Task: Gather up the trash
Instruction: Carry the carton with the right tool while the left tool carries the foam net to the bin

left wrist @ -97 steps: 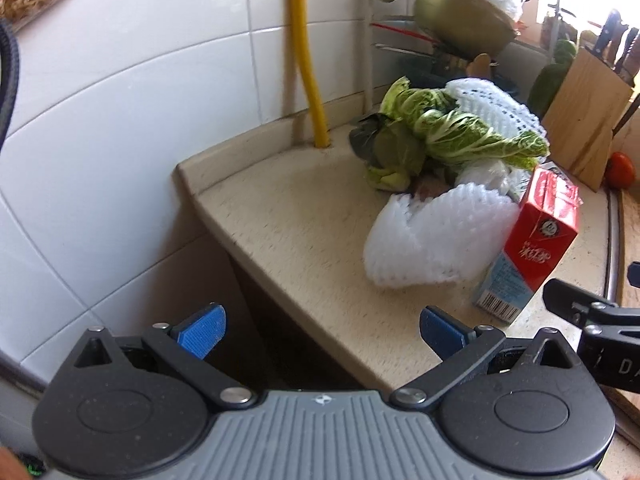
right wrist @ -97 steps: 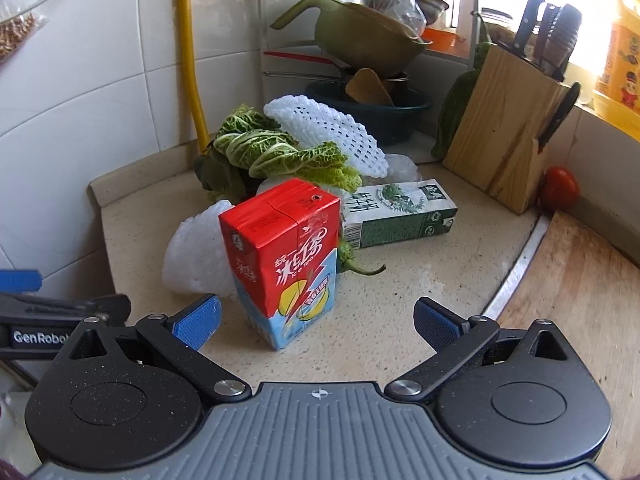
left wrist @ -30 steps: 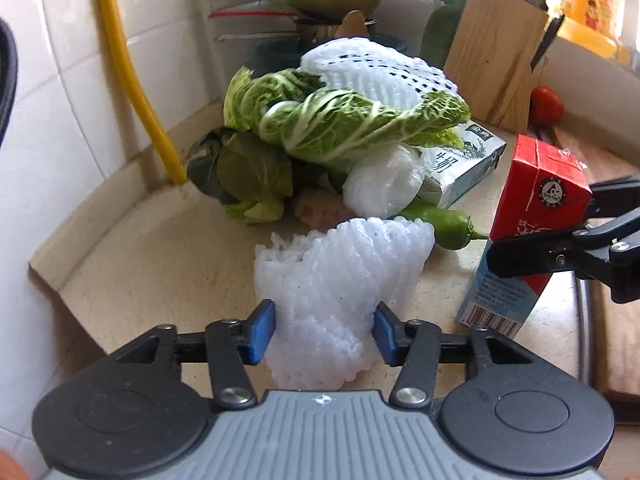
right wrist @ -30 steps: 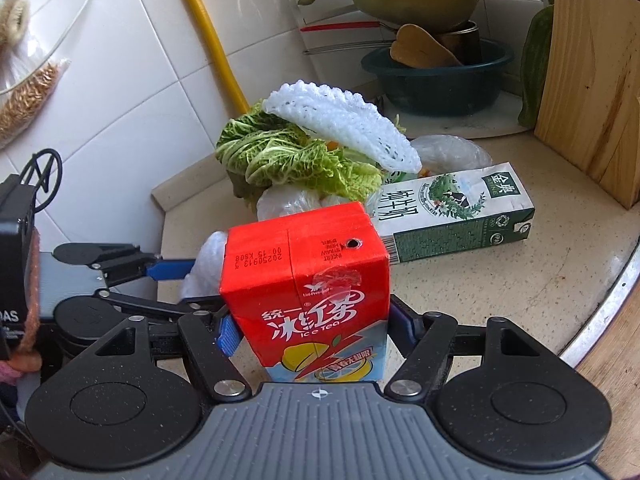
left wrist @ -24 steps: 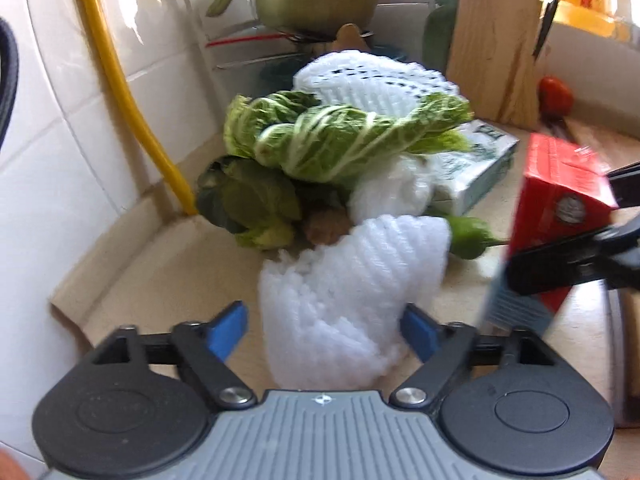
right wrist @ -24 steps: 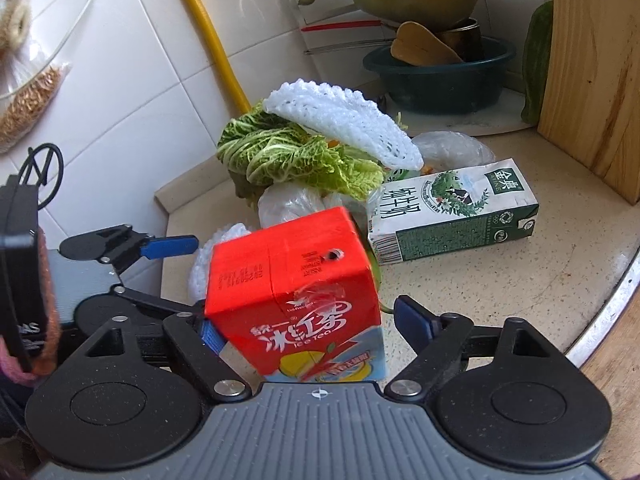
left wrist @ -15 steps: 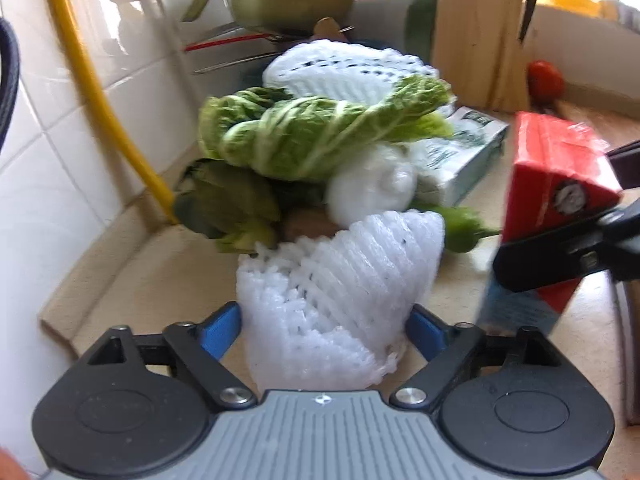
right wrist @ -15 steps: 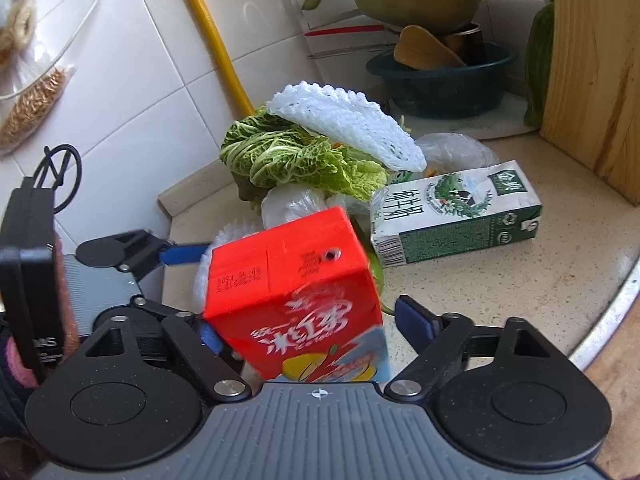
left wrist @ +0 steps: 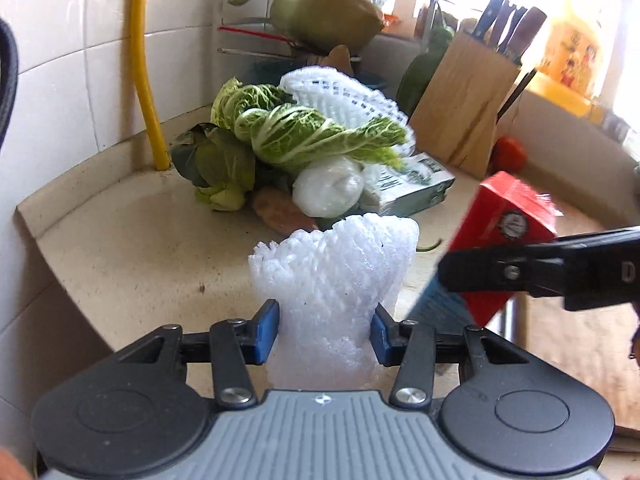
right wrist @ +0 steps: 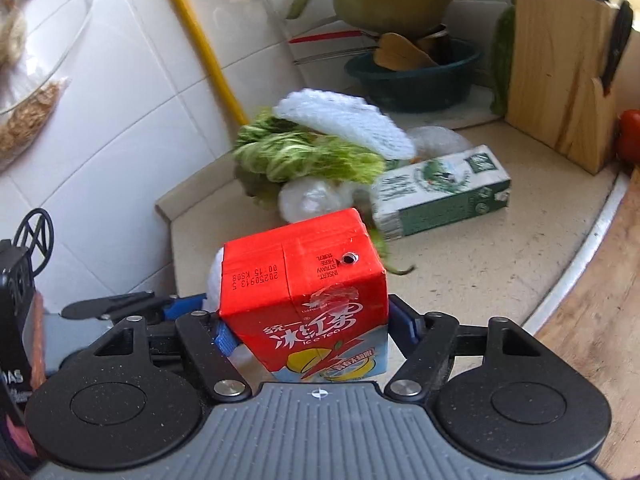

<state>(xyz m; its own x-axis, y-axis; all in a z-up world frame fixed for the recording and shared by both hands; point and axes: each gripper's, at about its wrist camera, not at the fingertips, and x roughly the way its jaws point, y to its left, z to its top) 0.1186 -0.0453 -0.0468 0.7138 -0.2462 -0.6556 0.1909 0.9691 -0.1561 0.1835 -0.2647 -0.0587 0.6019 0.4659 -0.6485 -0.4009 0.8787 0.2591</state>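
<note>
My left gripper (left wrist: 325, 333) is shut on a white foam fruit net (left wrist: 334, 280), pinched between its blue pads and standing up over the counter. My right gripper (right wrist: 316, 330) is shut on a red iced-tea carton (right wrist: 308, 296), which leans to the left; the same red iced-tea carton (left wrist: 508, 236) shows at the right of the left wrist view. On the counter behind lie cabbage leaves (left wrist: 296, 132), a second foam net (left wrist: 344, 96), a white plastic bag (left wrist: 328, 192) and a green milk carton (right wrist: 440, 192) on its side.
A wooden knife block (left wrist: 468, 104) and a tomato (left wrist: 508, 154) stand at the back right. A green basin (right wrist: 412, 76) with a colander sits in the corner. A yellow pipe (left wrist: 146, 72) runs down the tiled wall. A wooden board (right wrist: 600, 280) lies to the right.
Both grippers, open half a second ago, have shut again: the left on the foam net, the right on the red carton. Both have pulled back from the pile, and the carton is tilted.
</note>
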